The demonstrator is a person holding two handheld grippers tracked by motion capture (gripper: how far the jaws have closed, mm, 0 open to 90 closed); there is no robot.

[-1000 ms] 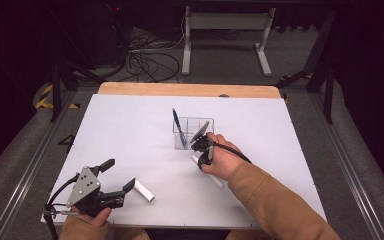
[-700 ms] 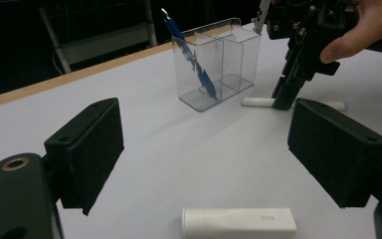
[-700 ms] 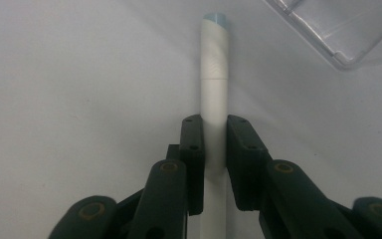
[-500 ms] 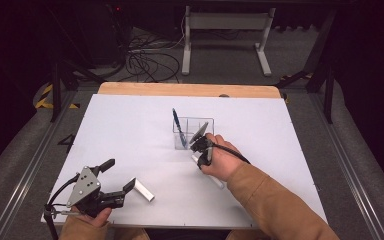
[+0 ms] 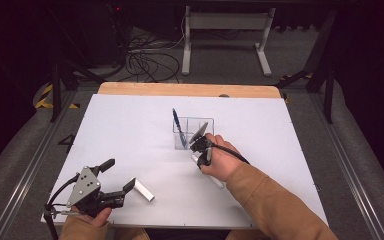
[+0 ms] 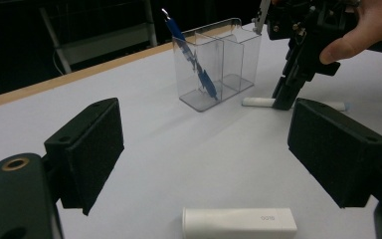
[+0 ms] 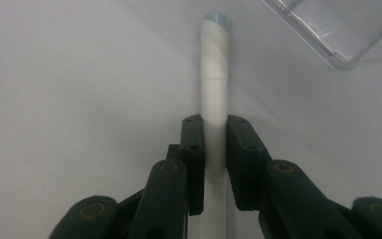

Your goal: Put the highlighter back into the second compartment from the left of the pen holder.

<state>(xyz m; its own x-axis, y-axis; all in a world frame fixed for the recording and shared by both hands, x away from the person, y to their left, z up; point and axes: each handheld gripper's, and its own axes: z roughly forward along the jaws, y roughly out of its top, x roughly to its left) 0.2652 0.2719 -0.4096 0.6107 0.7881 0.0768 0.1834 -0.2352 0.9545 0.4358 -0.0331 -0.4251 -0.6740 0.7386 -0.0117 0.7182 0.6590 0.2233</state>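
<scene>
Right gripper (image 7: 214, 164): jaws nearly closed, clamped on either side of a white marker (image 7: 214, 74) that lies flat on the white table top (image 7: 79, 74). In the right gripper view the marker runs straight up between the pads, its pale blue end cap pointing away from the gripper. In the high view this gripper (image 5: 200, 150) points down at the table just in front of the clear organiser (image 5: 194, 132), the hand (image 5: 220, 160) wrapped round its body, a tan sleeve (image 5: 275, 205) behind it. In the left gripper view the same gripper (image 6: 291, 94) stands over the marker (image 6: 258, 101), its jaw tips down at the table surface.

Left gripper (image 6: 204, 159): jaws wide apart, nothing between the pads. It sits low at the near left corner of the table (image 5: 130, 130) in the high view (image 5: 117, 182), held level. A short white cap-like cylinder (image 6: 238, 222) lies on the table just ahead of and between its jaws, not touched; in the high view the piece (image 5: 143, 190) lies just beside the right-hand jaw tip.

Clear organiser (image 6: 219, 64): transparent plastic, two compartments, upright near the table's middle. A blue pen (image 6: 191, 55) leans in the compartment nearer the left gripper, clip end up above the rim; the other compartment holds nothing visible.

White marker: on the table, just beside the organiser's near side, well apart from the white cylinder.
</scene>
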